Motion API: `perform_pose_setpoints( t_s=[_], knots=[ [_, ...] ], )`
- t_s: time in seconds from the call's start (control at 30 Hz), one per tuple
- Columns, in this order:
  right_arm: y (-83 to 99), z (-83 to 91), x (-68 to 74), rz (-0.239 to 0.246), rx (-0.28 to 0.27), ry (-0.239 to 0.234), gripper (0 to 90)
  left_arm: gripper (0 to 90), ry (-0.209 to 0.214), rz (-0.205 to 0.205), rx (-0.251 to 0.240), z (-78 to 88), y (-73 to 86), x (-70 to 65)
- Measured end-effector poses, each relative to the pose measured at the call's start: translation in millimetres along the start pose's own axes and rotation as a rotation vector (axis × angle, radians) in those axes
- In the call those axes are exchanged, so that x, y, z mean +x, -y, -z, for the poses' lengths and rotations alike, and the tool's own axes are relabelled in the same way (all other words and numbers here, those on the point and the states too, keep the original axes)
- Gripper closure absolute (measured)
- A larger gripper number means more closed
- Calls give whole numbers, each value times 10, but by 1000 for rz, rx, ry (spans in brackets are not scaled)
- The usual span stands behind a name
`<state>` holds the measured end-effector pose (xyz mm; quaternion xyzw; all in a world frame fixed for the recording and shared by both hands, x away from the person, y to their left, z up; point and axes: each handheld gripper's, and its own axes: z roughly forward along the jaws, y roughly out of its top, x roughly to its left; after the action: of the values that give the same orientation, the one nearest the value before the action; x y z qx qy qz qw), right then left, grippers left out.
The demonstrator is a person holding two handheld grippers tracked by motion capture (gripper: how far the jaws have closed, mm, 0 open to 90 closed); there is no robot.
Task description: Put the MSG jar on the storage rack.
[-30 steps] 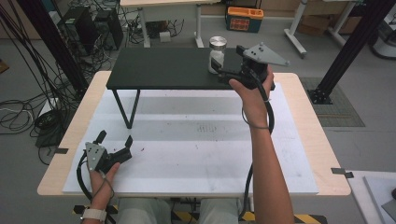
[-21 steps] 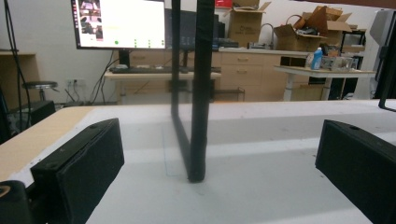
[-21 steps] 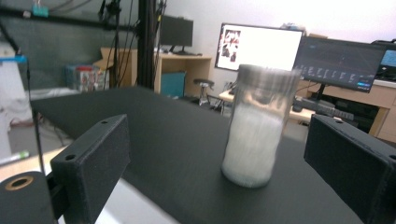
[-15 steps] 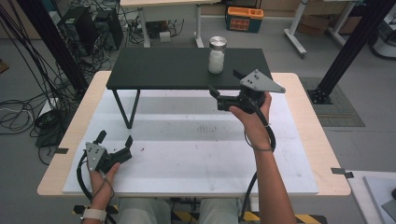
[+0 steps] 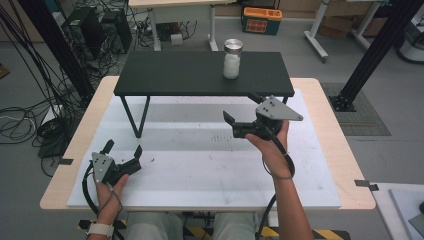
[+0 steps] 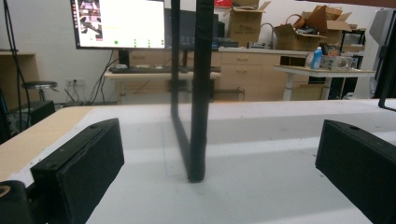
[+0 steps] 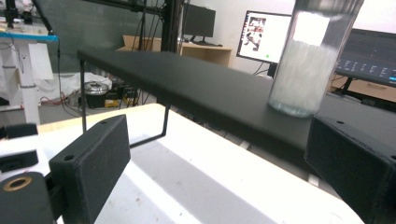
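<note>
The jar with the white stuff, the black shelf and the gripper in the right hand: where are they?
jar (image 5: 232,61), high view, on its white-filled glass body.
black shelf (image 5: 175,72), high view, on a bare part of its top.
right gripper (image 5: 240,112), high view, midway between its open jaws' tips.

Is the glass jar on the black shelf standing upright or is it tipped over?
Upright. The jar stands on its base on the black shelf, metal lid on top, white contents inside.

A jar (image 7: 310,56) of white grains stands upright on the black shelf (image 7: 196,88), beyond the hand-held gripper's (image 7: 224,163) wide-open, empty jaws.
</note>
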<state>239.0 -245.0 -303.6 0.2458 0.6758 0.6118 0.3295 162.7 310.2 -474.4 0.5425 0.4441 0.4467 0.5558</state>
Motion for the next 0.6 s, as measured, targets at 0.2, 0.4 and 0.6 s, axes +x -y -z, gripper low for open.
perform_pose_setpoints(
  t_s=[0.2,0.4,0.6],
  knots=[
    [262,64,37,-16,-5,-13,50,14,1,-3,1,1,-2,1],
    [449,113,74,-32,-13,-19,49,14,1,-1,1,-1,-1,-1],
    [595,143,106,-57,-10,-24,47,14,1,-4,3,-1,-3,-1]
  ],
)
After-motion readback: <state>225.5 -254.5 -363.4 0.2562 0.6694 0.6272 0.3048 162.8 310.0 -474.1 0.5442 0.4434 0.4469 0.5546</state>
